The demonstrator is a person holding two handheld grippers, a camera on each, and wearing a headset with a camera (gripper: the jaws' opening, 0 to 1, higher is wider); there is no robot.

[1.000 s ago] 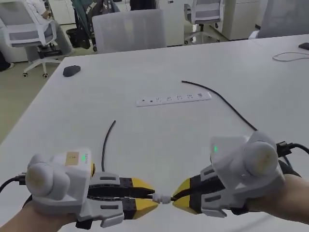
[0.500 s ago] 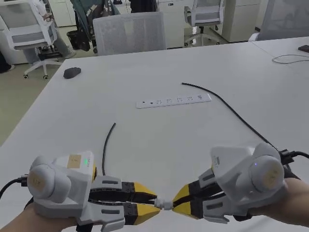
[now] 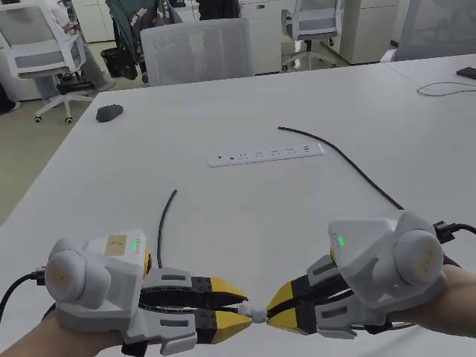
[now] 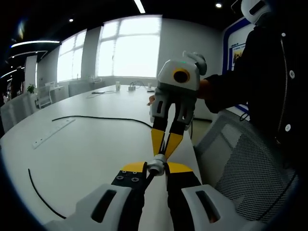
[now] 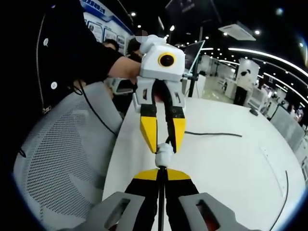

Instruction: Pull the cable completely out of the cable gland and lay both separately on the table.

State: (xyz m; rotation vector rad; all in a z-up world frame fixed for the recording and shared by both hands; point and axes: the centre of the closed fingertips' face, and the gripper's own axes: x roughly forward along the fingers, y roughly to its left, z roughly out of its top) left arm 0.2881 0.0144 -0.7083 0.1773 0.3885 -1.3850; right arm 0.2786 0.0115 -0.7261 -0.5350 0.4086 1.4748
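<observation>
A small white cable gland (image 3: 255,314) hangs just above the white table (image 3: 245,216) near its front edge, between the two gripper tips. My left gripper (image 3: 239,315) is shut on the gland (image 4: 156,165), whose body sits between its yellow fingertips (image 4: 134,167). My right gripper (image 3: 272,313) meets it tip to tip, shut on the thin black cable (image 5: 161,192) that runs back between its jaws. In the right gripper view the gland (image 5: 164,155) sits at the left gripper (image 5: 163,147) tips. The cable's free length (image 3: 161,223) lies on the table behind the left gripper.
A white power strip (image 3: 266,155) lies mid-table with its black lead (image 3: 349,165) running right toward the right arm. A dark mouse (image 3: 109,113) sits far left. Office chairs (image 3: 197,46) stand beyond the far edge. A thin white cable (image 3: 446,88) lies at far right.
Both grippers stay tip to tip on the gland and have sunk slightly in the picture. No gap has opened between gland and cable.
</observation>
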